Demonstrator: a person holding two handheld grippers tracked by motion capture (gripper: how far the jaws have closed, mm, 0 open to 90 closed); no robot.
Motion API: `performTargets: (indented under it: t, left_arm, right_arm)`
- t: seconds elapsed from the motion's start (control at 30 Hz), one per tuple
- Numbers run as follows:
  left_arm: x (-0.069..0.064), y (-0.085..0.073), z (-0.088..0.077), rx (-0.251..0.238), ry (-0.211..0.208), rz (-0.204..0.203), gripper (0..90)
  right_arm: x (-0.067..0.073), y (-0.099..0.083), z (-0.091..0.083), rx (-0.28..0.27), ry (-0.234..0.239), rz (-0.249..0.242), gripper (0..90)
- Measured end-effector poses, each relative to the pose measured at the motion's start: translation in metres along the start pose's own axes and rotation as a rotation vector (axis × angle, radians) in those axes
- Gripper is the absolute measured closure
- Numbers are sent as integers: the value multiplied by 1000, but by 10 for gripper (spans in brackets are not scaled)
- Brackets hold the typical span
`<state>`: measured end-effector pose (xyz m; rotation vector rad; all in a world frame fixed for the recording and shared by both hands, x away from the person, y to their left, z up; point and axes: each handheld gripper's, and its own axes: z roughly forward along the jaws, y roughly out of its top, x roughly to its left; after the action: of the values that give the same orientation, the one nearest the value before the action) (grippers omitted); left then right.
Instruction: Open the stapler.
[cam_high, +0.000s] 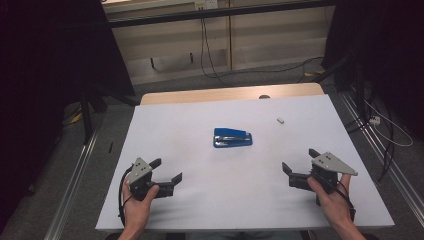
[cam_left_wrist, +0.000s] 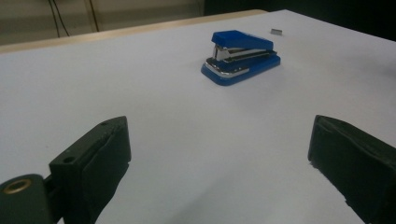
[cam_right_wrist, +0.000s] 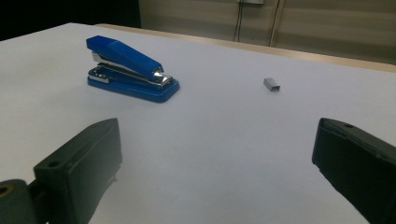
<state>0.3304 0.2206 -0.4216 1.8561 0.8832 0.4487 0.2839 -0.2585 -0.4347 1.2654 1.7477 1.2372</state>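
A blue stapler (cam_high: 232, 138) lies flat near the middle of the white table (cam_high: 200, 210); it also appears ahead in the left gripper view (cam_left_wrist: 241, 57) and the right gripper view (cam_right_wrist: 130, 70). A small grey strip of staples (cam_high: 280, 120) (cam_right_wrist: 272, 84) (cam_left_wrist: 277, 31) rests to its right, farther back. My left gripper (cam_high: 167, 170) is held near the front left, open and empty, its jaws wide apart (cam_left_wrist: 219, 158). My right gripper (cam_high: 299, 161) is held near the front right, likewise open and empty (cam_right_wrist: 217, 163). Both stand well short of the stapler.
The table's wooden far edge (cam_high: 230, 93) shows beyond the white top. Cables (cam_high: 210, 60) run over the floor behind, and metal rails (cam_high: 75, 175) flank the table on both sides.
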Motion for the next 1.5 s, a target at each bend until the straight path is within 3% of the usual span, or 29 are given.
performTargets:
  t: [0.1, 0.2, 0.3, 0.4, 0.53, 0.6, 0.77, 0.93, 1.03, 1.23, 1.33, 1.4, 1.5]
  left_arm:
    - [2, 0, 5, 26, -26, -30, 75]
    - [2, 1, 8, 6, -48, -27, 75]
    - [-1, 3, 10, 0, -44, -34, 69]
    - [-2, 5, 13, 1, -68, -21, 62]
    - [-3, 9, 21, -7, -57, 9, 52]
    - [-4, 11, 23, -4, -47, 20, 48]
    - [-6, 15, 27, -16, -65, 40, 57]
    - [-4, 18, 33, -22, -75, 22, 59]
    - [-2, 20, 38, -30, -83, 32, 59]
    - [-4, 26, 52, -23, -122, 39, 58]
    - [-9, 31, 59, -18, -101, 38, 58]
    - [-13, 37, 63, -16, -106, 70, 58]
    - [-13, 42, 66, -35, -129, 53, 59]
  right_arm:
    - [2, -1, 1, 7, 15, -7, 11]
    - [2, -1, 2, 13, 27, 1, 11]
    - [3, -1, 5, 20, 36, -5, 11]
    - [5, -1, 7, 26, 32, -19, 18]
    - [7, 0, 9, 19, 35, -17, 13]
    - [9, 1, 11, 26, 44, -21, 14]
    - [12, 4, 12, 12, 79, -43, 20]
    - [18, 6, 15, 16, 93, -89, 60]
    - [19, 9, 17, 5, 105, -73, 48]
    - [29, 11, 22, 36, 152, -76, 66]
    - [37, 14, 30, 35, 180, -87, 43]
    - [40, 15, 32, 35, 188, -84, 52]
    - [48, 16, 38, 35, 200, -85, 61]
